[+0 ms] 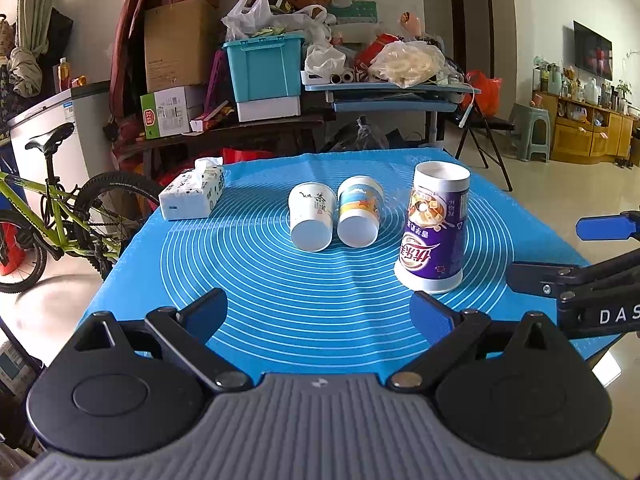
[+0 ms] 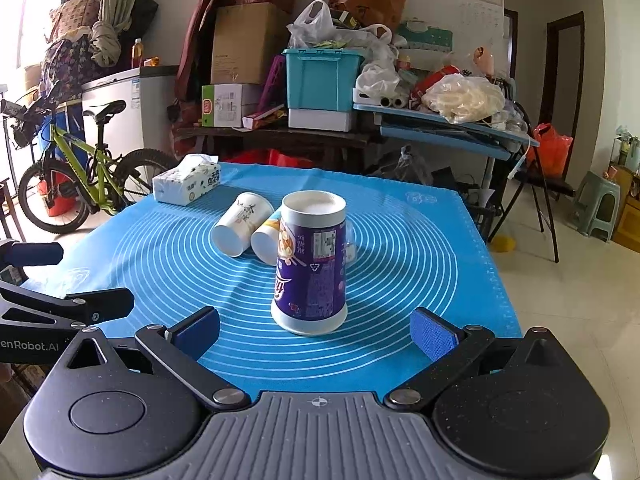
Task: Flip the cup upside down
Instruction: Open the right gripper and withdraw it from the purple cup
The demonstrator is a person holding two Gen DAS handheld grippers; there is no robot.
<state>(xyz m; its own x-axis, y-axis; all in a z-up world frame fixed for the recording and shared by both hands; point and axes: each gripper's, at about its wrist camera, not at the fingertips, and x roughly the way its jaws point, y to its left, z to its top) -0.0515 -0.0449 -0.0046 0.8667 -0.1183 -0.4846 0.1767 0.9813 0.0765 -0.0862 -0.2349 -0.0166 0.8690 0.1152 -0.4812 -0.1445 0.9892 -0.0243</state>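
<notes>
Scene: I look along both grippers at a worktop covered by a blue mat printed with white rings. A cluttered room sits behind it.

Purple cup: A tall purple cup stands near the mat's centre with its wide rim down and its flat white base up. Its printed label reads inverted, so I judge it is already upside down.

Other cups: Two smaller paper cups lie on their sides just behind it, bases toward me. One is a white cup with dark lettering. Beside it, touching or nearly so, is a cup with a blue and orange picture.

Tissue pack: A tissue pack rests at the far left corner of the mat.

Left gripper: The left gripper has its fingers wide apart and holds nothing. It hangs over the near edge of the mat.

Right gripper: The right gripper has its fingers wide apart and empty. The purple cup stands just ahead of the gap.

Step, as I judge it: One cup looks done. The two lying cups are not yet turned.

Risks: The lying cups could roll if a finger nudges one. Thin paper walls could crush under a hard squeeze. Reaching past the purple cup could knock it over.
</notes>
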